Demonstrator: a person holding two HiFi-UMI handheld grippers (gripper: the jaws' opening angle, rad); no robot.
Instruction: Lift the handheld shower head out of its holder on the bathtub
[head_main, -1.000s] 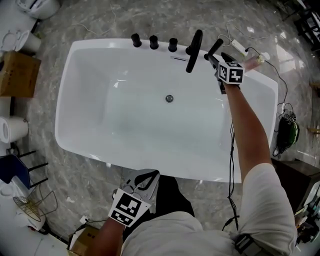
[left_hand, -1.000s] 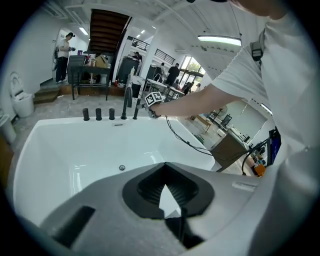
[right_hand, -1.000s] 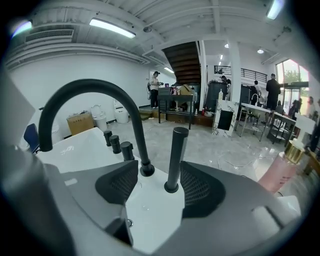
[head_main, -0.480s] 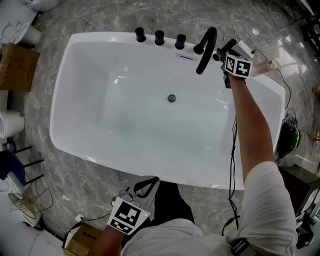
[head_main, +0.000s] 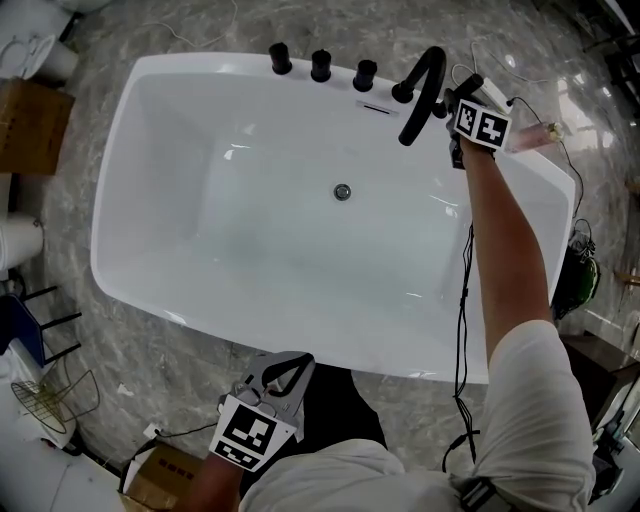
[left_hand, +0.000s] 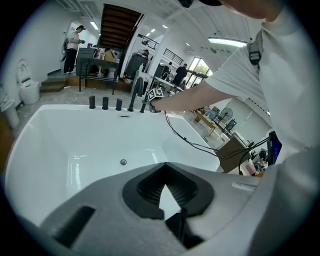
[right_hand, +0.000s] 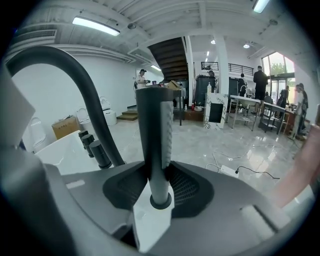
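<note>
My right gripper (right_hand: 157, 175) has moved in, jaws closing on the shower head (right_hand: 154, 125) between them; a shallow bite risks slipping.

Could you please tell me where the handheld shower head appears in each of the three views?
Head view: the handheld shower head is at the top right, on the tub's far rim, partly hidden by the right gripper.
Left gripper view: small, upper middle, beside the outstretched arm.
Right gripper view: upright at centre, between that gripper's closing jaws.
Shared landmark: the curved black spout next to it.
</note>
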